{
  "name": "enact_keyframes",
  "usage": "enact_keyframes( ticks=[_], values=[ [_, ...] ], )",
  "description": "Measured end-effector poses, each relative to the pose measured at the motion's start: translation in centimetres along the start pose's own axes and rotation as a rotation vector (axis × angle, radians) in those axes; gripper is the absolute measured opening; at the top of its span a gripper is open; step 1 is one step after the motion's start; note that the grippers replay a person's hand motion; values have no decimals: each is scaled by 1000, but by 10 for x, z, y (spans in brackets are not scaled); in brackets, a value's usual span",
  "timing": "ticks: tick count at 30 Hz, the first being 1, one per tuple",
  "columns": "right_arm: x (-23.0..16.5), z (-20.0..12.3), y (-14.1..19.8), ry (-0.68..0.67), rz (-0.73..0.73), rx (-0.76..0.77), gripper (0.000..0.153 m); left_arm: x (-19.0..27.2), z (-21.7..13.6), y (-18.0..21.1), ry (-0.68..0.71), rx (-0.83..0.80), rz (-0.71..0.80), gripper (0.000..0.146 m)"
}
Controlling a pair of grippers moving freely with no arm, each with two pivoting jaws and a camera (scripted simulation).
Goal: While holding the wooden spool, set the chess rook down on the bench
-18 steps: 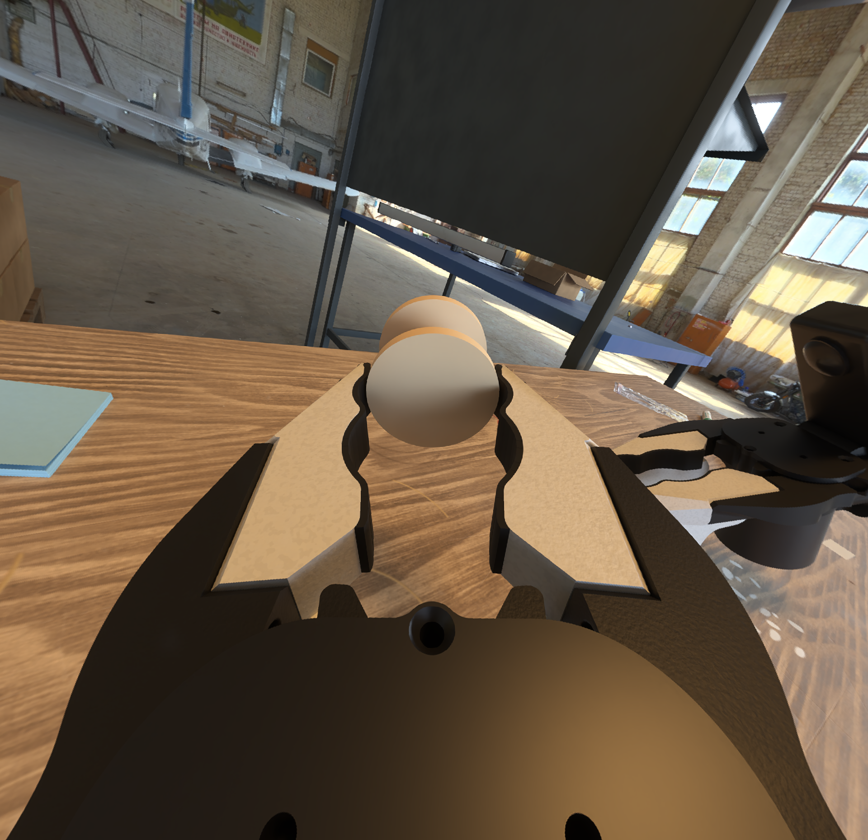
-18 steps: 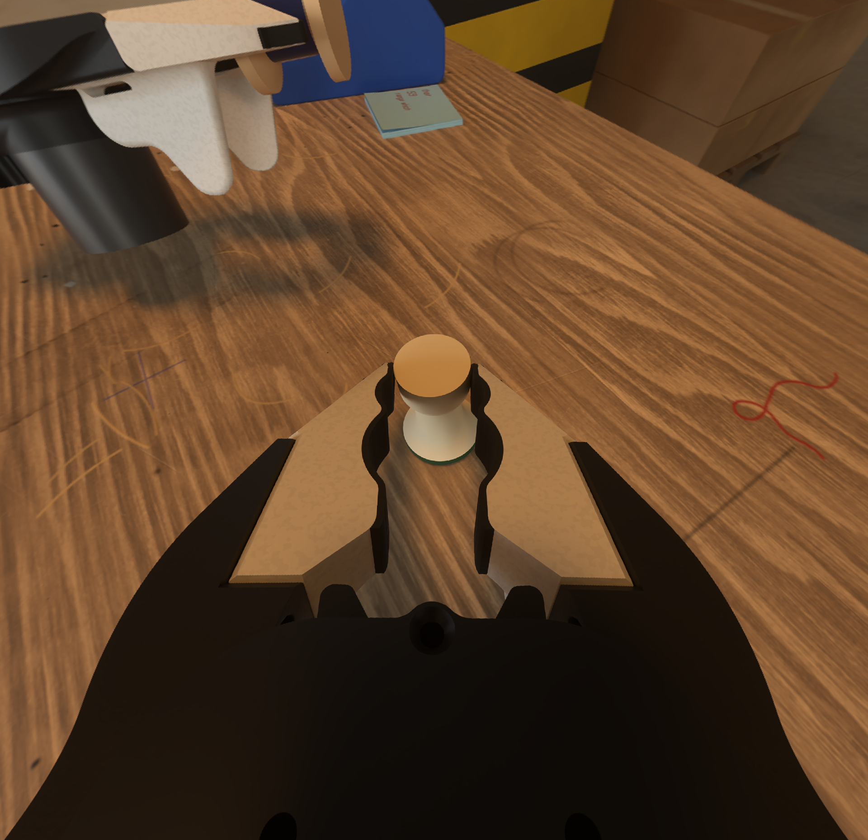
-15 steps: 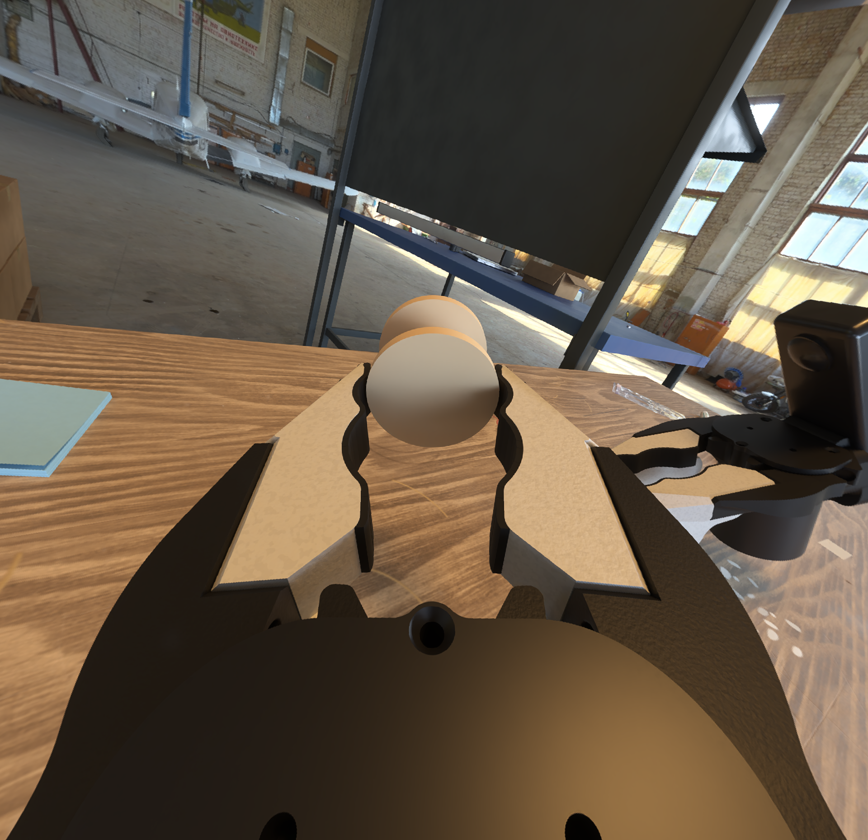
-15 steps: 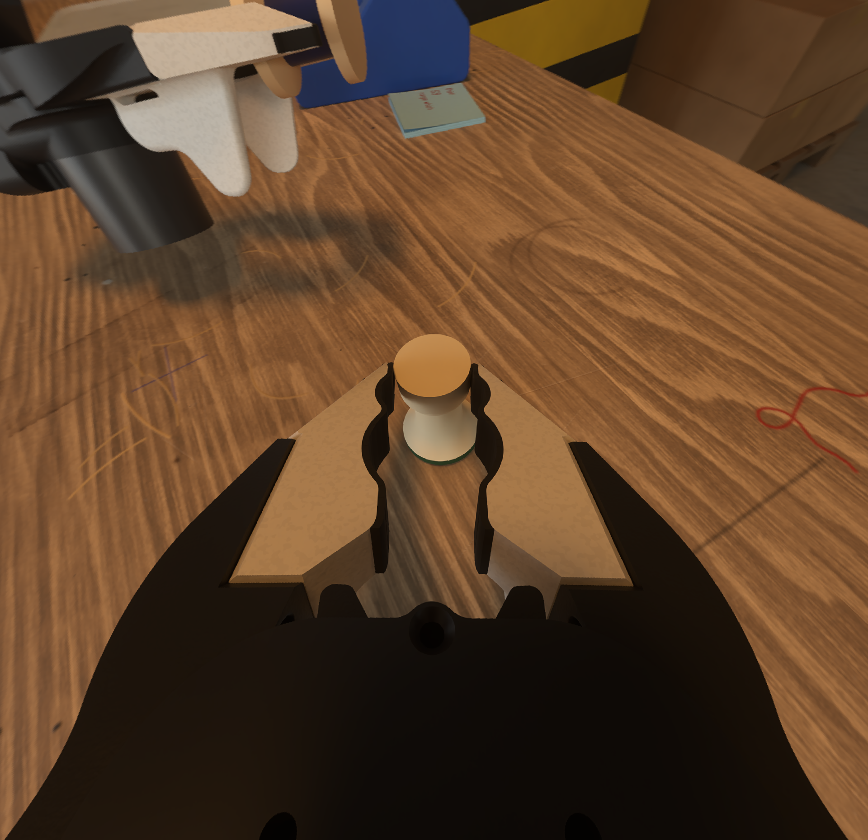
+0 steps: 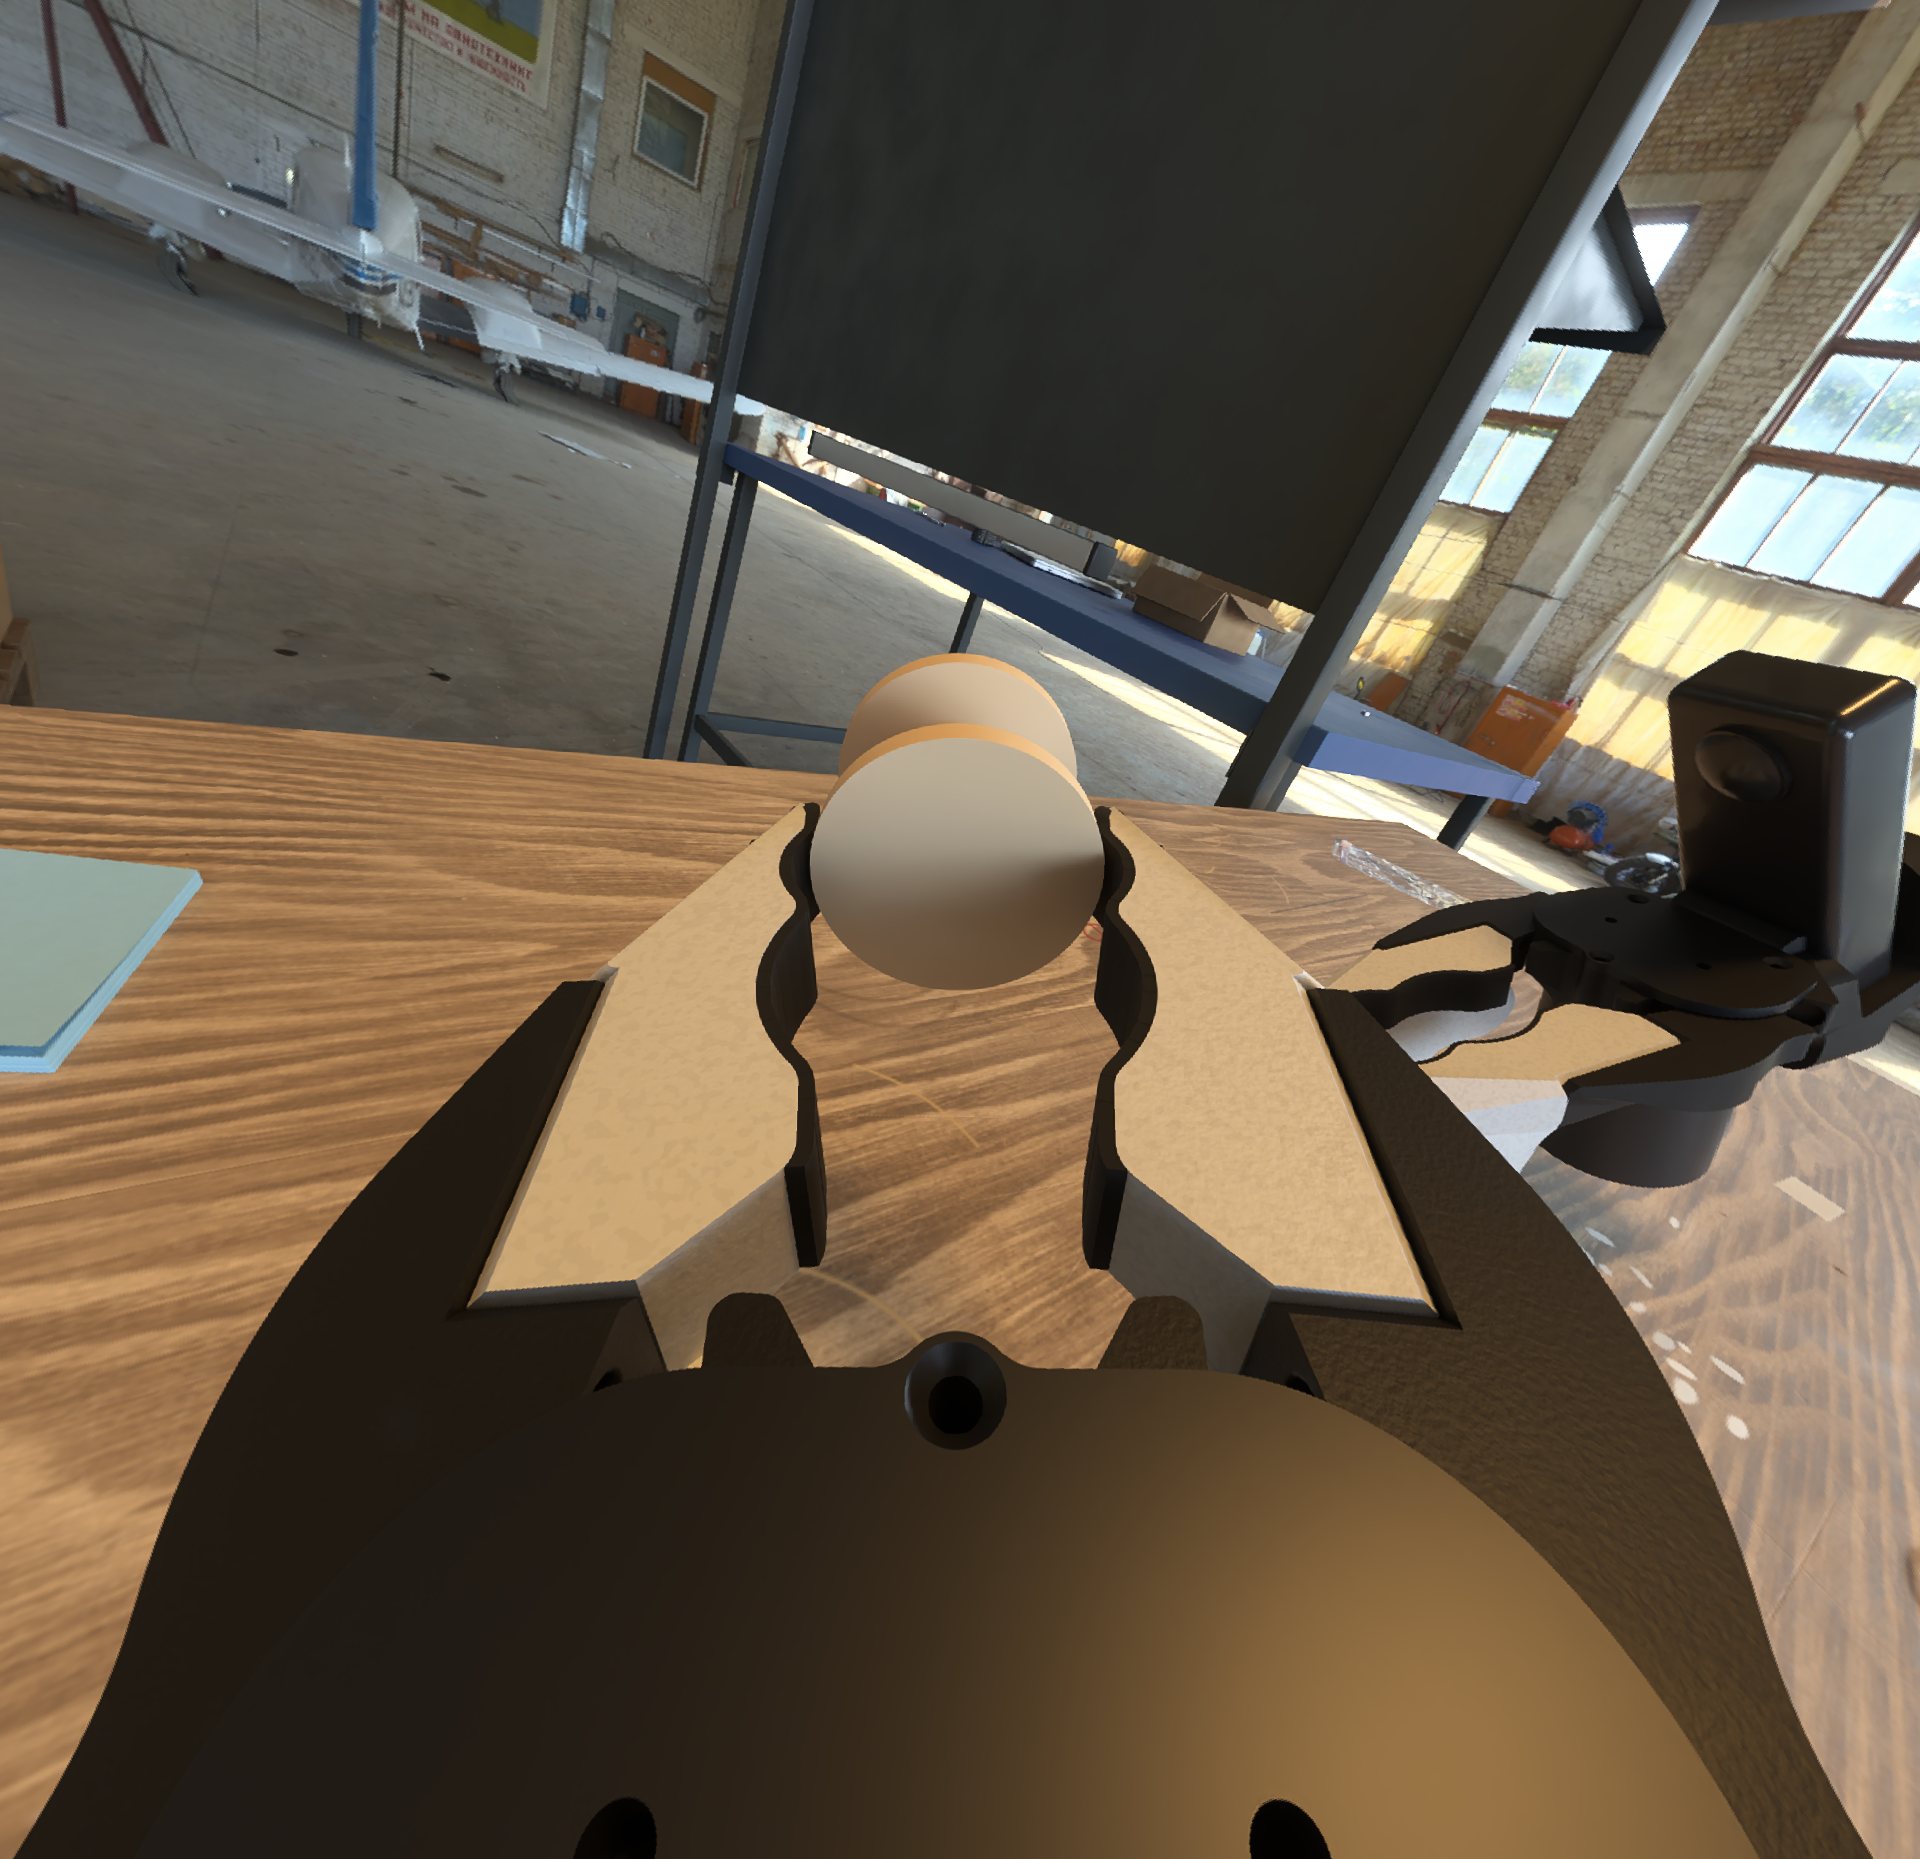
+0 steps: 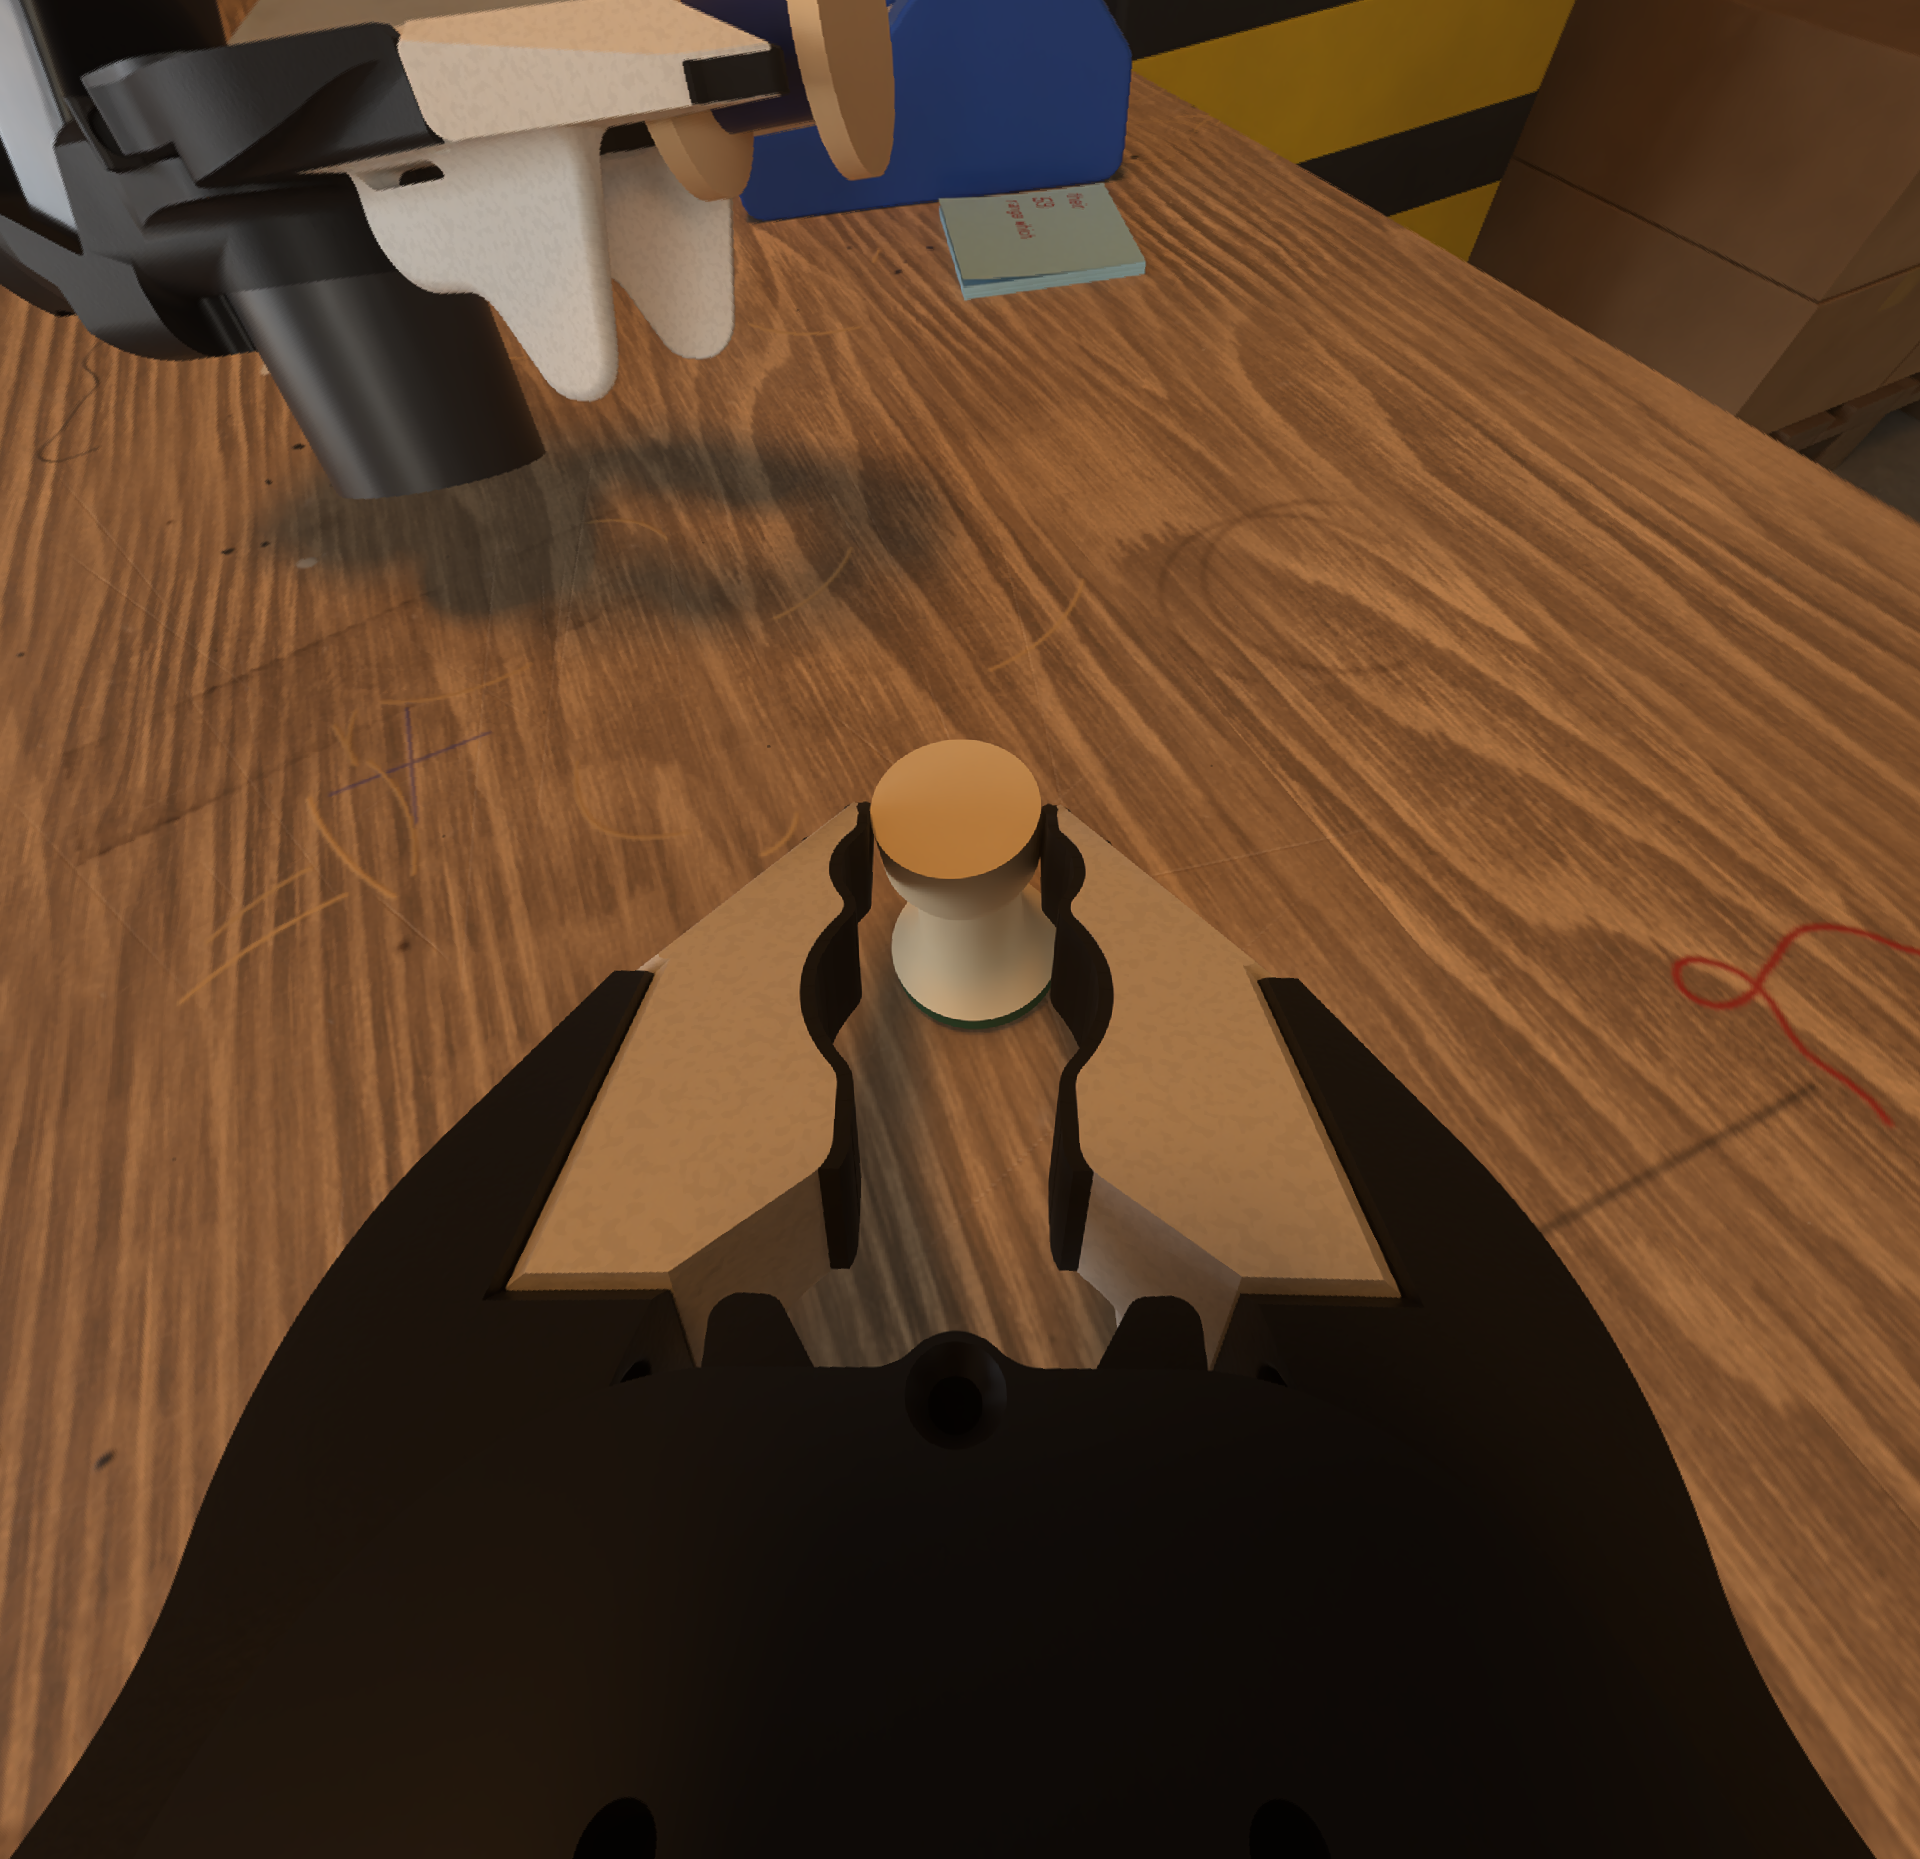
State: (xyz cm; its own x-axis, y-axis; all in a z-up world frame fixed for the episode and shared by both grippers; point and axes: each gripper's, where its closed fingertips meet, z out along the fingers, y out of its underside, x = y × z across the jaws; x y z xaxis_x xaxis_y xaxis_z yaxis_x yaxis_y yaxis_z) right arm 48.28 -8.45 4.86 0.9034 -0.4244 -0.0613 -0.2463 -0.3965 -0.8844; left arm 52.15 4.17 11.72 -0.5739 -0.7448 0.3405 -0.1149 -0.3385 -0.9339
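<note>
1. The right claw (image 6: 956, 879) was closed on the chess rook (image 6: 961, 895), its two tips pressed against the wide flat head, while the green-felted base hung close above the bench (image 6: 1351, 666); whether it already touched the wood could not be told. My judgement: if the claw let go with the base clear of the surface or tilted, the piece could topple and roll.

2. The grip sat high on the rook, on the head and not the waist. Opening unevenly might drag the piece sideways with one fingertip, so a level, gentle release looked necessary.

3. The left claw (image 5: 956, 853) was clamped on the wooden spool (image 5: 956, 874), held off the bench with its axis pointing forward; in the right wrist view the spool (image 6: 769, 53) showed two thin round flanges either side of the tips. Any slackening there would drop it and spoil the task.

4. The two claws were near each other, so a careless retreat by the right one could knock the left.

5. The rook looked pale, smooth turned wood: round tan top, narrow neck, flared foot. A blue block (image 6: 977, 95) and a light notepad (image 6: 1039, 240) lay farther along, well apart from the rook.
</note>
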Motion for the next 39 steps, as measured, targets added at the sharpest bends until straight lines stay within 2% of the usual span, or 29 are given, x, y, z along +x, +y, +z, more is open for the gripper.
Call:
enact_keyframes(
  ticks=[39],
  values=[
    [2, -1, -1, -57, 66, 13, 32, 3, 1, 1, 20, -10, 2, 52]
  ],
)
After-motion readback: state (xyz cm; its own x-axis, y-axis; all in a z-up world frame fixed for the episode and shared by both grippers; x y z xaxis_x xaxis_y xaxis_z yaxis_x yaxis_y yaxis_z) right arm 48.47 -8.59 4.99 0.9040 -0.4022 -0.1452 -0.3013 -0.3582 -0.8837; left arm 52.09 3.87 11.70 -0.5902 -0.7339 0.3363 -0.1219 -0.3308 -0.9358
